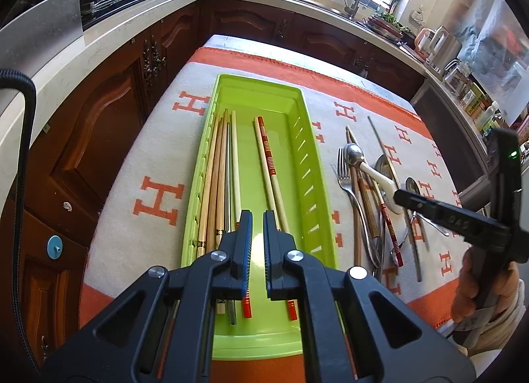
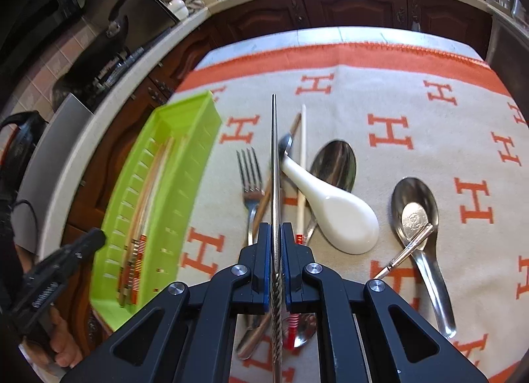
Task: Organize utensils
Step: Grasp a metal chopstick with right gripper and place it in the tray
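Far left in my right-wrist view sat the green tray, several chopsticks already lying lengthwise in it, its long axis running away from me. My left gripper hovered over the tray's near end, jaws parted a little and holding nothing; red-banded chopsticks lay on the tray floor just beyond its fingers.

Moving right: my right gripper was closed on a metal chopstick, pinched near its ridged end, the shaft pointing straight ahead along the fingers. Whether it had fully cleared the cloth I could not tell.

Beneath and beside it lay the unsorted pile on the orange-and-cream cloth: a fork, a white ceramic spoon lying across a pale chopstick, then two steel spoons further right.

My read: the tray lies to the left of the right gripper, and the chopstick's axis already runs roughly parallel to the tray's length. The carry should be mostly a sideways shift left, little rotation needed. The right hand has the load; the left is nearer the tray and may crowd the drop.
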The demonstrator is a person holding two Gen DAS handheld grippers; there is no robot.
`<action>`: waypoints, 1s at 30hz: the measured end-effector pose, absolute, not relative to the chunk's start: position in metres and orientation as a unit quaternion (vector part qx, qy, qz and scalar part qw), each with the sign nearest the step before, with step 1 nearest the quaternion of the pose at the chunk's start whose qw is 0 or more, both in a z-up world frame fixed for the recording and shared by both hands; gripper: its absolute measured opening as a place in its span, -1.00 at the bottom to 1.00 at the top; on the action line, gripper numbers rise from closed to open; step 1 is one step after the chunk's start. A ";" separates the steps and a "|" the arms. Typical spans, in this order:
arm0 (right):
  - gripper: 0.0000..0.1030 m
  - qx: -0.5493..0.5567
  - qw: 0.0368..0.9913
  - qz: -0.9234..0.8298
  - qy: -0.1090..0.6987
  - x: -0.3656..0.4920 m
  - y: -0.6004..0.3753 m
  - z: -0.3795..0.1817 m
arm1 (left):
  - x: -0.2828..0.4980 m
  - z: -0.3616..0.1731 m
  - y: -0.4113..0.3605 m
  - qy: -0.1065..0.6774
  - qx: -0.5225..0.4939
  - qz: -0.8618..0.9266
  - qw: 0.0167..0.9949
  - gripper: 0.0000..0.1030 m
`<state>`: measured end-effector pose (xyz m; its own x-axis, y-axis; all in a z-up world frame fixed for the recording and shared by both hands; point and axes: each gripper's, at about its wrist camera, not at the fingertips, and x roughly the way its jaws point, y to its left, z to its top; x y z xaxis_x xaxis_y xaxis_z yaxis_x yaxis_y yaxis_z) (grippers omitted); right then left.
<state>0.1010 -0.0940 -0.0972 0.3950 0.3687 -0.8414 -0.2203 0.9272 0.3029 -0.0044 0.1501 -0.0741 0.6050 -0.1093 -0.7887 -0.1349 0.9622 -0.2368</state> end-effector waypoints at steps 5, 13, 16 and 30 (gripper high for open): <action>-0.89 0.092 0.831 0.211 0.506 0.091 -0.088 -0.065 | -0.008 -0.068 0.151 0.437 -0.137 0.009 0.889 -0.94; -0.89 0.098 0.814 0.273 0.502 0.079 -0.044 -0.027 | -0.015 -0.050 0.163 0.416 -0.134 0.028 0.899 -0.94; -0.89 0.100 0.807 0.283 0.509 0.079 -0.020 -0.024 | -0.017 -0.046 0.173 0.409 -0.133 0.045 0.902 -0.94; -0.73 0.143 0.760 0.287 0.565 0.109 0.031 -0.071 | -0.012 -0.066 0.191 0.429 -0.141 0.074 0.889 -0.94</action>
